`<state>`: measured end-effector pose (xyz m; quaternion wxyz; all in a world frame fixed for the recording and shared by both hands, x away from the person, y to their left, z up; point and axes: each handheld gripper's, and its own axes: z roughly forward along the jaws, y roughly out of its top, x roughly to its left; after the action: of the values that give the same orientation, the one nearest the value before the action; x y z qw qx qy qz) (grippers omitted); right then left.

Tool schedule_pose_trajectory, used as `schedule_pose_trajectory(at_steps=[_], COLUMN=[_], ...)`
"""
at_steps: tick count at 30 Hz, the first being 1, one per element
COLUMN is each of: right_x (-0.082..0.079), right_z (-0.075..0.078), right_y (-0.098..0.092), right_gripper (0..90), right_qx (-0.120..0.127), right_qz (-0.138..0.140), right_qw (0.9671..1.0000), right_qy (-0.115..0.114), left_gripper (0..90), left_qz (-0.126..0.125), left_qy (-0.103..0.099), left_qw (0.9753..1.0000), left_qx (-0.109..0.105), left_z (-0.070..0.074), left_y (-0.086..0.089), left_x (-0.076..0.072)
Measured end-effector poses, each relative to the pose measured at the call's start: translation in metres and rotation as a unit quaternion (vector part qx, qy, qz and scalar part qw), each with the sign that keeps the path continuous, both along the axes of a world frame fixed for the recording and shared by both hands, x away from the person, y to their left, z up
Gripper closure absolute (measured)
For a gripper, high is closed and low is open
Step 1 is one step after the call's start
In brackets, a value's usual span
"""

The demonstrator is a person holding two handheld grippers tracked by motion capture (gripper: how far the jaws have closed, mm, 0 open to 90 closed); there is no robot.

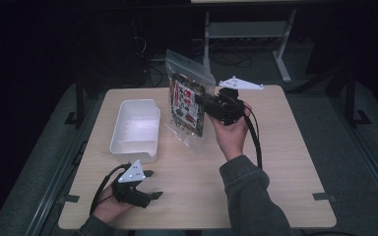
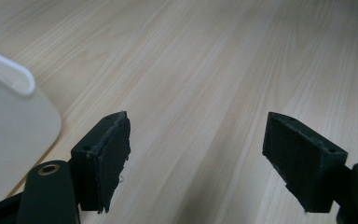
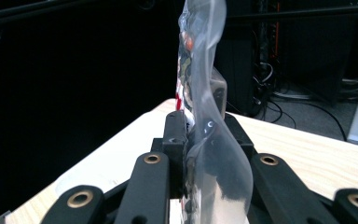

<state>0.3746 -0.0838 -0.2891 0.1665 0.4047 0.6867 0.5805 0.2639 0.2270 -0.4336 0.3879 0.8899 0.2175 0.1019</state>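
Note:
A clear plastic bag [image 1: 188,96] with a printed red, white and dark packet inside is held upright above the middle of the wooden table [image 1: 275,162]. My right gripper [image 1: 203,102] is shut on the bag's right edge. In the right gripper view the bag [image 3: 205,93] stands edge-on between the two black jaws, which pinch it. My left gripper [image 1: 153,184] rests low near the table's front left, open, with nothing between its fingers [image 2: 107,158]. A white plastic tub [image 1: 135,129] sits left of the bag, and its rounded corner [image 2: 14,135] lies just left of my left gripper.
Beyond the table's far edge stand a white metal frame [image 1: 246,29] and cables on the dark floor. Black brackets hold the table at its sides. Bare wood spreads to the right of the bag and along the front.

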Motion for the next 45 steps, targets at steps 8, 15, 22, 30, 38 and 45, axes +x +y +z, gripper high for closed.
schedule_pose_trajectory(at_steps=[8, 15, 22, 30, 38, 45], right_x=[0.005, 0.014, 0.026, 0.039, 0.051, 0.059], right_z=[0.006, 0.009, 0.006, 0.001, -0.012, -0.028], right_y=[0.023, 0.062, 0.088, 0.117, 0.141, 0.158], right_gripper=[74.9, 74.9, 74.9, 74.9, 74.9, 74.9], right_qx=[0.009, 0.005, 0.001, 0.007, 0.005, -0.007], right_qz=[0.013, 0.024, 0.022, 0.014, 0.001, 0.007], right_qw=[0.9998, 0.9993, 0.999, 0.9981, 0.997, 0.9975], right_qy=[-0.012, -0.029, -0.038, -0.06, -0.077, -0.07], left_gripper=[22.4, 22.4, 22.4, 22.3, 22.2, 22.2], left_qz=[0.007, 0.007, 0.017, 0.021, 0.019, 0.02], left_qy=[0.002, 0.002, 0.006, 0.01, 0.009, 0.01], left_qw=[1.0, 1.0, 0.9998, 0.9997, 0.9997, 0.9997], left_qx=[0.0, 0.001, -0.002, 0.0, -0.01, -0.009], left_z=[-0.001, -0.001, -0.001, -0.003, -0.001, -0.002], left_y=[0.008, 0.011, 0.019, 0.023, 0.025, 0.023], left_x=[0.002, 0.003, 0.006, 0.01, 0.012, 0.014])
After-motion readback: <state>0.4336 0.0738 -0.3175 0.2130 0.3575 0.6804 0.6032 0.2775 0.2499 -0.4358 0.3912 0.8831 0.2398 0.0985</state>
